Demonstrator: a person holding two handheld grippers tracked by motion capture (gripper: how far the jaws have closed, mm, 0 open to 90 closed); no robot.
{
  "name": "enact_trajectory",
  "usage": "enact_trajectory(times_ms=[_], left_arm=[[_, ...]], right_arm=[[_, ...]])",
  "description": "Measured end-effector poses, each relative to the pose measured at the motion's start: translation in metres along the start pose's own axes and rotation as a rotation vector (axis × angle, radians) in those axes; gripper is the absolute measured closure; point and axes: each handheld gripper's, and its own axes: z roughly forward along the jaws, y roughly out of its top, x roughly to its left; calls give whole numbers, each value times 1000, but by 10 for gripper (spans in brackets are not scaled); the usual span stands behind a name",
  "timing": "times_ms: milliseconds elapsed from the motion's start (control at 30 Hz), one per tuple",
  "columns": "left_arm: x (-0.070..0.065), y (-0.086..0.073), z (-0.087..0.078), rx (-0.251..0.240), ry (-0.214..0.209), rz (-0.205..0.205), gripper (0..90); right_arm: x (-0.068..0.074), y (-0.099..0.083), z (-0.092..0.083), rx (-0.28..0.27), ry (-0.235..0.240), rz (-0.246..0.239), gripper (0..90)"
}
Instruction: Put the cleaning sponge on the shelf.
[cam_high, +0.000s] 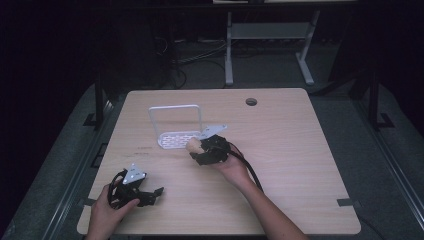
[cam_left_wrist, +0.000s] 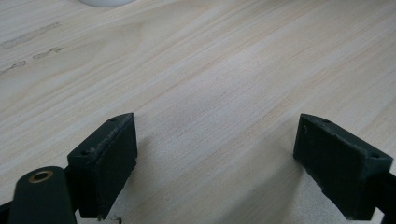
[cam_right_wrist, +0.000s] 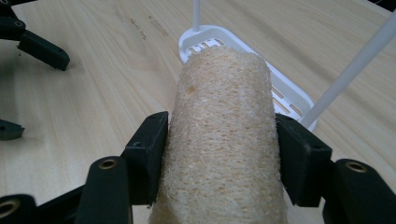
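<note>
Over on the left, well clear of the white rack, the left gripper sits low on the wooden table, jaws spread wide with bare tabletop between them. Moving across to the rack itself: it stands with its slotted tray flat and its wire frame upright. Right beside its front edge, the right gripper is clamped on the loofah sponge, which points toward the tray.
</note>
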Motion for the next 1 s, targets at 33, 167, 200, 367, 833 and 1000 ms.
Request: enact_trajectory(times_ms=[33, 167, 200, 367, 833, 1000], left_arm=[[0, 0, 0, 0, 0, 0, 131], [0, 0, 0, 1, -1, 1, 131], [0, 0, 0, 0, -1, 0, 131], [0, 0, 0, -2, 0, 0, 131], [0, 0, 0, -3, -1, -2, 131], [0, 0, 0, 0, -1, 0, 131]], right_arm=[[0, 1, 2, -1, -1, -2, 397], [-1, 3, 7, -2, -2, -2, 397], [0, 5, 9, -2, -4, -7, 397], [1, 13, 20, 5, -13, -22, 397], [2, 28, 43, 11, -26, -23, 397], [1, 33, 50, 13, -30, -37, 397]])
